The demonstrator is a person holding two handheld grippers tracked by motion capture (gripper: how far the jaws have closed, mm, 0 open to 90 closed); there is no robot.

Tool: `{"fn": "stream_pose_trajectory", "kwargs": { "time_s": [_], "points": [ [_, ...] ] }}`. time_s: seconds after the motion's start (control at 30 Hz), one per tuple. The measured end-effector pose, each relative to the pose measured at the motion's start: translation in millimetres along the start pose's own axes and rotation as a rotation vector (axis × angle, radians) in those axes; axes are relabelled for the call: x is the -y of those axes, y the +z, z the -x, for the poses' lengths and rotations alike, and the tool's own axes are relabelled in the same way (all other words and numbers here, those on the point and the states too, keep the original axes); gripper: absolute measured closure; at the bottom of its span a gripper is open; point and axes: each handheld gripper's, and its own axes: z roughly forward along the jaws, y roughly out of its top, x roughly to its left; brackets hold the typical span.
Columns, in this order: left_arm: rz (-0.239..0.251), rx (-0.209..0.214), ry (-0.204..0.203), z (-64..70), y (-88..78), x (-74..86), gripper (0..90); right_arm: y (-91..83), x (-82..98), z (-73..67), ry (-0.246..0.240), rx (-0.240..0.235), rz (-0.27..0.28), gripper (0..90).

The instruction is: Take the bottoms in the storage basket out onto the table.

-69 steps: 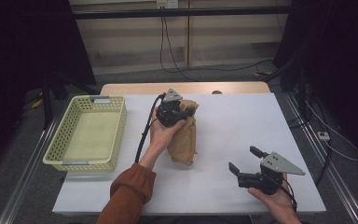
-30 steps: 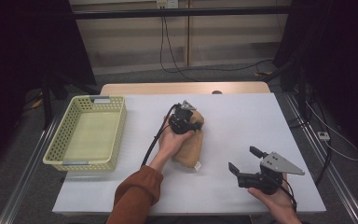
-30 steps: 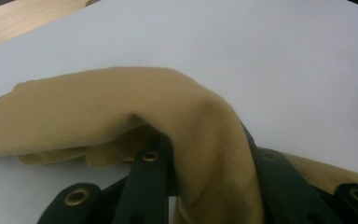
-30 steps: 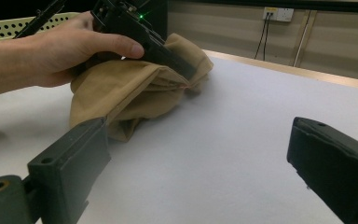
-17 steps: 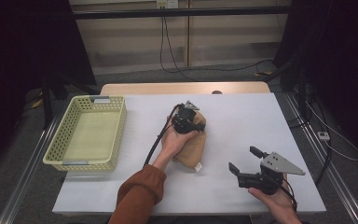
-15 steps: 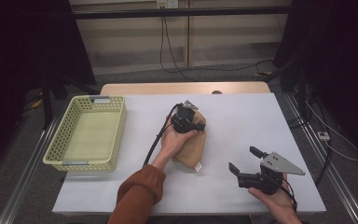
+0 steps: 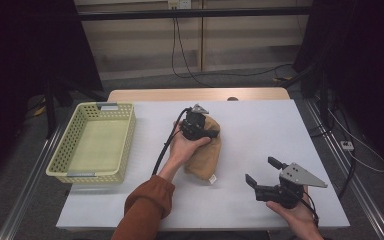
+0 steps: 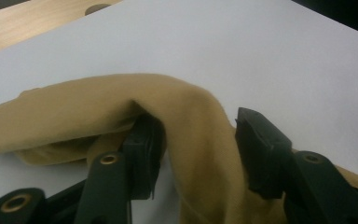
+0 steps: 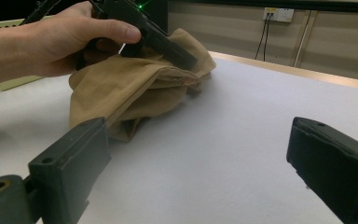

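Nearest, the right gripper [image 7: 260,171] rests idle on the white surface [image 7: 260,125], jaws spread wide and empty. Farther, the left gripper [image 7: 207,131] lies atop the folded tan cloth [image 7: 205,157] mid-surface, its jaws having just been opening, a fold standing loose between them, probably to let go. The yellow basket [image 7: 125,131] waits at far left.

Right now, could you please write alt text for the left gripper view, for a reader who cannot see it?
A fold of tan cloth lies bunched between the two black jaws of the left gripper, which have just been opening and stand apart around it. The cloth rests on a white table.
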Motion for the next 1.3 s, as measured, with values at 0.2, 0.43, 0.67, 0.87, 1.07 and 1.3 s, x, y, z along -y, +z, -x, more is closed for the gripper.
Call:
{"fn": "stream_pose_trajectory", "kwargs": {
  "time_s": [0.2, 0.43, 0.67, 0.87, 1.07, 1.3],
  "points": [
    [0.011, -0.017, -0.01, -2.4, -5.2, -1.1, 40.2, 0.1, 0.0, 0.0, 0.0, 0.001, 0.0, 5.3],
    [0.012, -0.028, -0.006, -4.2, -8.8, -1.7, 32.0, 0.1, 0.0, -0.1, -0.001, 0.003, -0.001, 5.2],
    [0.035, -0.049, -0.015, -3.0, -8.9, -2.2, 17.6, 0.0, 0.1, -0.1, 0.0, 0.002, -0.001, 5.2],
    [0.068, -0.04, -0.019, -4.6, -14.1, -3.7, 10.3, 0.0, 0.0, 0.1, 0.0, 0.003, -0.001, 5.2],
    [0.081, -0.042, 0.004, -4.2, -19.3, -4.1, 5.8, 0.3, 0.1, 0.1, 0.001, 0.002, -0.001, 5.2],
    [0.108, -0.036, 0.008, -4.2, -26.5, -4.3, 5.8, 0.2, 0.0, 0.1, 0.0, 0.003, 0.0, 5.2]
  ]
}}
